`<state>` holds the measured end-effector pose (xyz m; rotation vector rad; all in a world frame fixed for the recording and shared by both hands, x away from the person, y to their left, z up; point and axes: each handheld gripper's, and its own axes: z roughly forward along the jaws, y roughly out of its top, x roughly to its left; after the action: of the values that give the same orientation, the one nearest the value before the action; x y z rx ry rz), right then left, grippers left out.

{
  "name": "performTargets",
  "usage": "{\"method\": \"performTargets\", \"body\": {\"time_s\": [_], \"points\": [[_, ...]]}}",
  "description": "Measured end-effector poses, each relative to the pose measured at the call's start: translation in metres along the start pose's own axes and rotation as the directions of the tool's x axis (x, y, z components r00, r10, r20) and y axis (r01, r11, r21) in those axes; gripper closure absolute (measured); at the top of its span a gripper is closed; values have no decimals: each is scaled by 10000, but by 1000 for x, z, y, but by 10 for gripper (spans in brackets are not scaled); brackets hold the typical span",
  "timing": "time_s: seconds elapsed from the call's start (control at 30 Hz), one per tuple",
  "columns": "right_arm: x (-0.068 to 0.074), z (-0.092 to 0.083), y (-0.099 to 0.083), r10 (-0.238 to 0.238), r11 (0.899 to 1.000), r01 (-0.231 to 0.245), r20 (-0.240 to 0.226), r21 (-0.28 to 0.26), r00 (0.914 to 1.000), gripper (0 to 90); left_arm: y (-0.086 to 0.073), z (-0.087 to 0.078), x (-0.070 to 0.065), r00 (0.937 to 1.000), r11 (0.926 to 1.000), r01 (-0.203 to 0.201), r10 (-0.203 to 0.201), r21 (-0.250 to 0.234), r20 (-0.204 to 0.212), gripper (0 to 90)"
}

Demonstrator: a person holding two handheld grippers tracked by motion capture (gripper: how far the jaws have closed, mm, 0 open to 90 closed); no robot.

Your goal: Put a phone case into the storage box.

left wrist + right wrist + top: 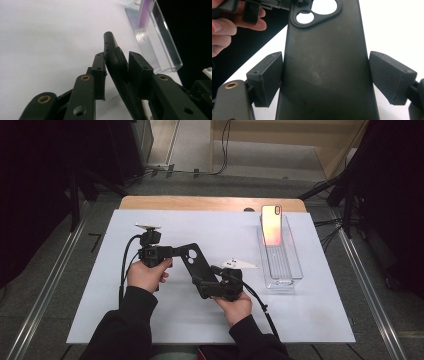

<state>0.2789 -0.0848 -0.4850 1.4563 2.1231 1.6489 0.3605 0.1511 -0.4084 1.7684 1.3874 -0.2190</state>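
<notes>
Jaws of both grippers seemingly clamp phone case (196, 265).

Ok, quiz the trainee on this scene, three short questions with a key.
1. What do the left gripper and right gripper hold between them? A) black phone case B) remote C) wallet
2. True or false: the phone lies flat on the white board.
3. Which end of the case is at the left gripper?

Key: 1 A. 2 False; it stands upright in the clear tray. 3 The camera-cutout end.
</notes>
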Motion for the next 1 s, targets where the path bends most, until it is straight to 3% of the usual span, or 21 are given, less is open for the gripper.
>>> {"method": "performTargets", "body": {"time_s": [0.5, 0.73, 1.0], "points": [[1, 6, -1, -141, 9999, 141, -52, 66, 9999, 129, -1, -3, 1, 9983, 9997, 46, -32, -223, 585, 739], [3, 7, 1, -445, 9990, 444, 46, 94, 9990, 121, -1, -6, 0, 9950, 9991, 193, -155, -369, 982, 772], [2, 5, 3, -779, 9970, 779, -35, -22, 9970, 114, -1, -8, 1, 9863, 9979, 537, -472, -371, 1583, 780]]}}
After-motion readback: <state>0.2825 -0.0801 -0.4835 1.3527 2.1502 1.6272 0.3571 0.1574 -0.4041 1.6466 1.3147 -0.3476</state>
